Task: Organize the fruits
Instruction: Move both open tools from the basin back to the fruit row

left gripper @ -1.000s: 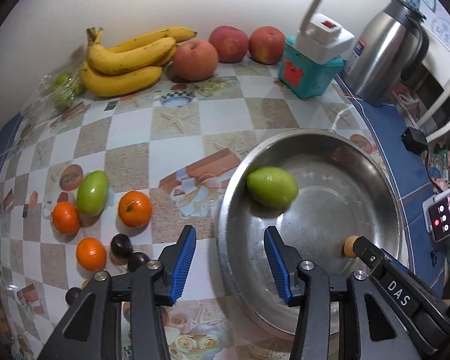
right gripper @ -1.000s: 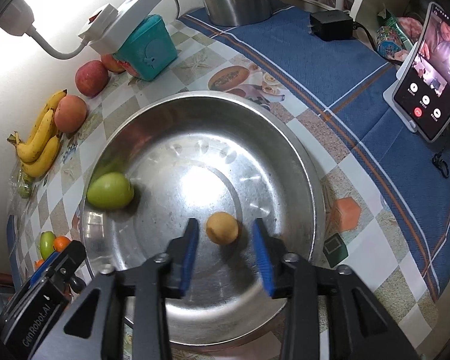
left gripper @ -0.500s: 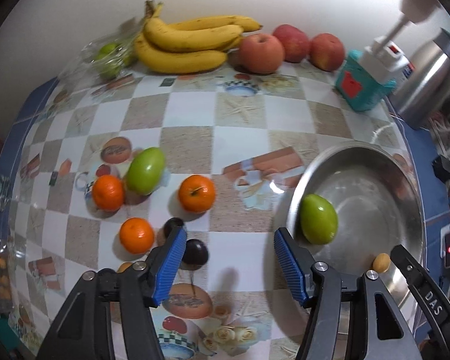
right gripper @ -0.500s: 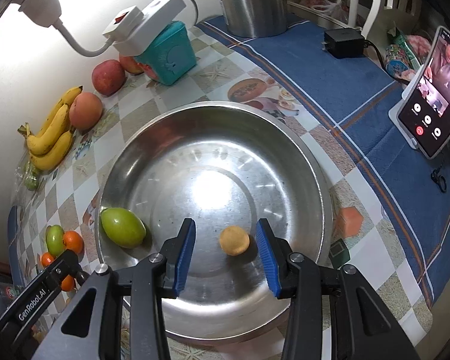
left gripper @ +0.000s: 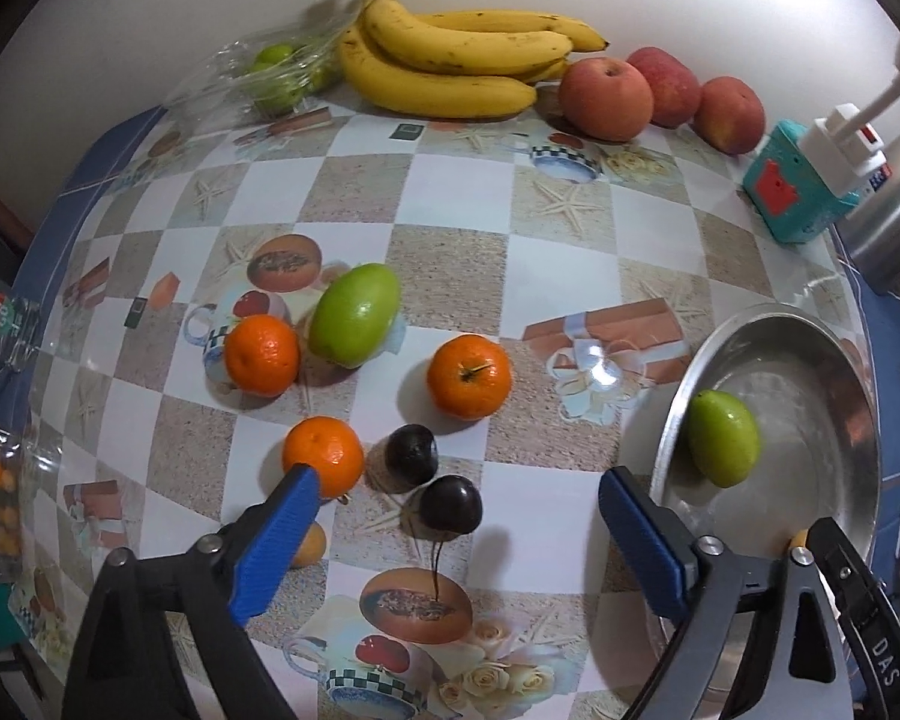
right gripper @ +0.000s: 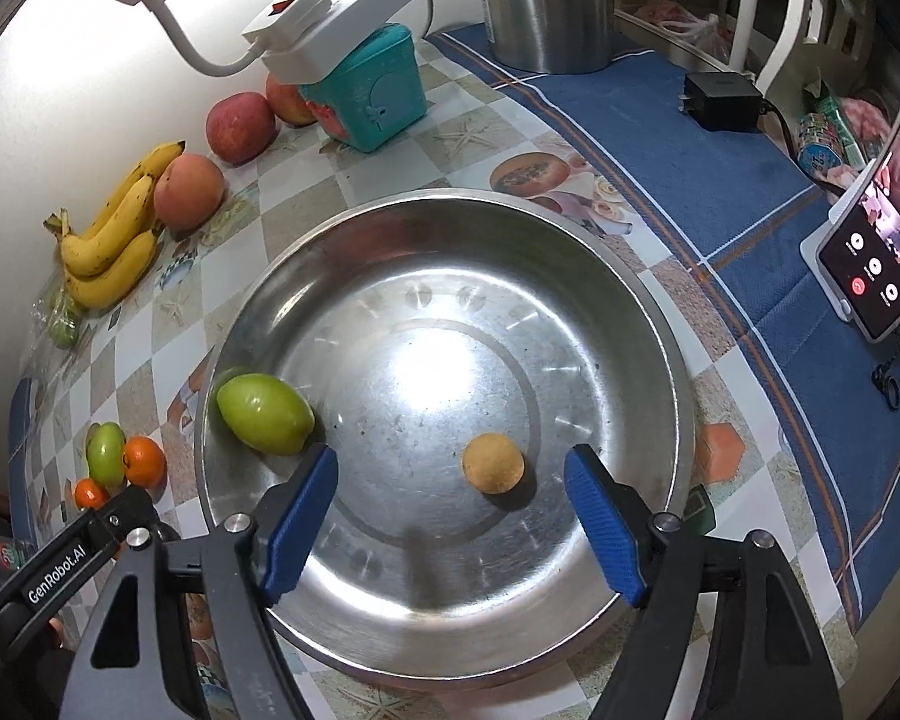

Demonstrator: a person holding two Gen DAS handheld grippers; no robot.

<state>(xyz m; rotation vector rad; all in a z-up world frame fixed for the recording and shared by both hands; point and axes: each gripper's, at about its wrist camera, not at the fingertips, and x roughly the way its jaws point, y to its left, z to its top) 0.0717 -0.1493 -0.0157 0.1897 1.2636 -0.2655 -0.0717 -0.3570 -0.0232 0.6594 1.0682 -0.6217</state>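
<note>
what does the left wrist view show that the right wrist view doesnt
Only the left wrist view shows the two dark plums and the orange apart from the cluster, ahead of the open left hand-held gripper. Only the right wrist view shows the phone, the charger and the open right hand-held gripper. Both show the steel bowl, its green fruit and the bananas.

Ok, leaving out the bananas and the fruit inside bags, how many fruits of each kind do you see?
Mandarins: 3
Green oval fruits: 2
Dark plums: 2
Apples: 3
Small tan fruits: 2
Total: 12
</note>
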